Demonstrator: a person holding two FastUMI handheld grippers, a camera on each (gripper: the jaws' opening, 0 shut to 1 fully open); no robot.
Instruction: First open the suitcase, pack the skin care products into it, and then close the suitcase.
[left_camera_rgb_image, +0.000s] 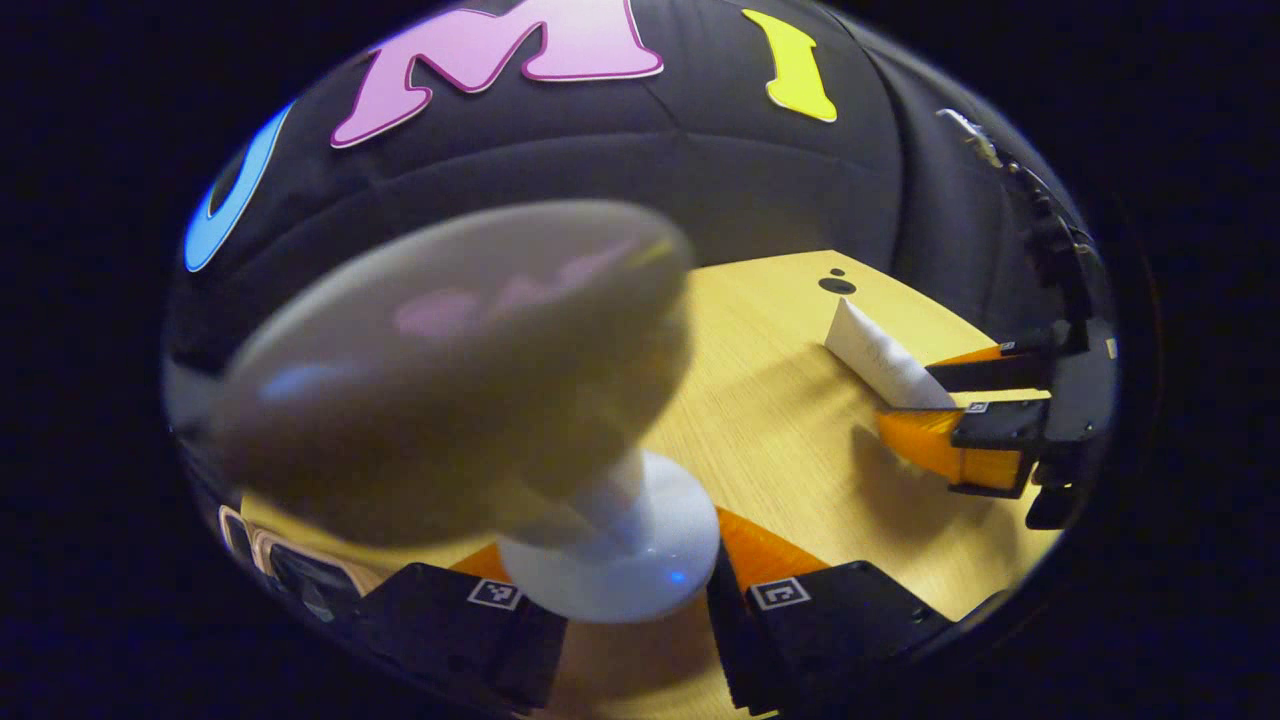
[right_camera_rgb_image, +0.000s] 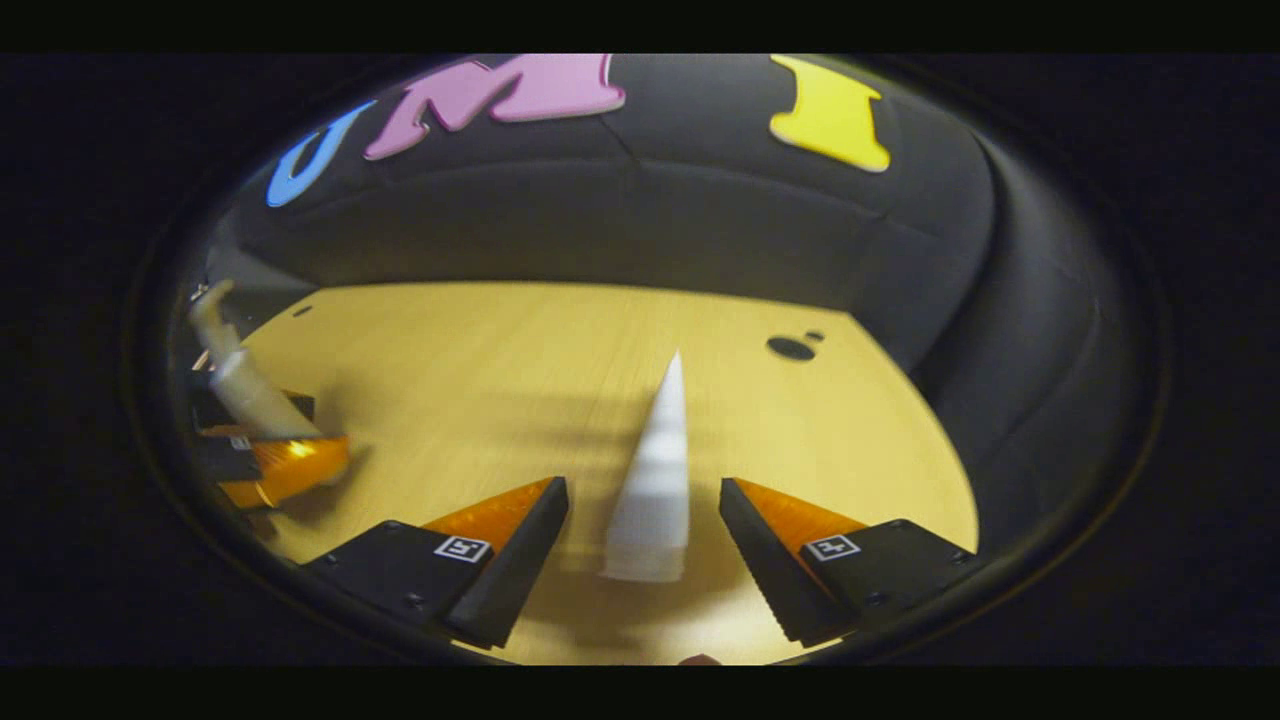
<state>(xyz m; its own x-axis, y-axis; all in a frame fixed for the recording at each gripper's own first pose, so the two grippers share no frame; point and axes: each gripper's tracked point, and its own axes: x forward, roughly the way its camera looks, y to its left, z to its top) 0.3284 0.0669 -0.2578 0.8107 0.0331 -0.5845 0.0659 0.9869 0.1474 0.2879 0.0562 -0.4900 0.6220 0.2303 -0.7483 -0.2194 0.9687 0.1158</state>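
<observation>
A: At the left of the left gripper view, what sits between the fingers?

B: A white, blurred bottle (left_camera_rgb_image: 470, 370), seen very close. Its round cap end (left_camera_rgb_image: 625, 560) lies between the two black fingers of the left gripper (left_camera_rgb_image: 625, 590), and both seem to press on it, so that gripper is grasping the bottle. The wide body tilts up and to the left, off the wooden worktop (left_camera_rgb_image: 780, 420).

A: And further right in that view?

B: The right gripper (left_camera_rgb_image: 925, 400) reaches in from the right edge, its orange-and-black fingers apart around a white tube (left_camera_rgb_image: 880, 360) that lies on the worktop. A dark round hole (left_camera_rgb_image: 837, 285) in the worktop is just beyond the tube.

A: What does the right gripper view add?

B: At its left edge the left gripper (right_camera_rgb_image: 270, 440) shows again, with the pale bottle (right_camera_rgb_image: 235, 380) standing up out of it. In the middle, the tube (right_camera_rgb_image: 655, 490) lies on the worktop (right_camera_rgb_image: 480, 370), pointing away from the camera, its wider end nearest. The right gripper (right_camera_rgb_image: 645, 535) is released: its fingers stand on either side of the tube, each with a clear gap. The hole (right_camera_rgb_image: 790, 348) is to the right, beyond the tube.
</observation>
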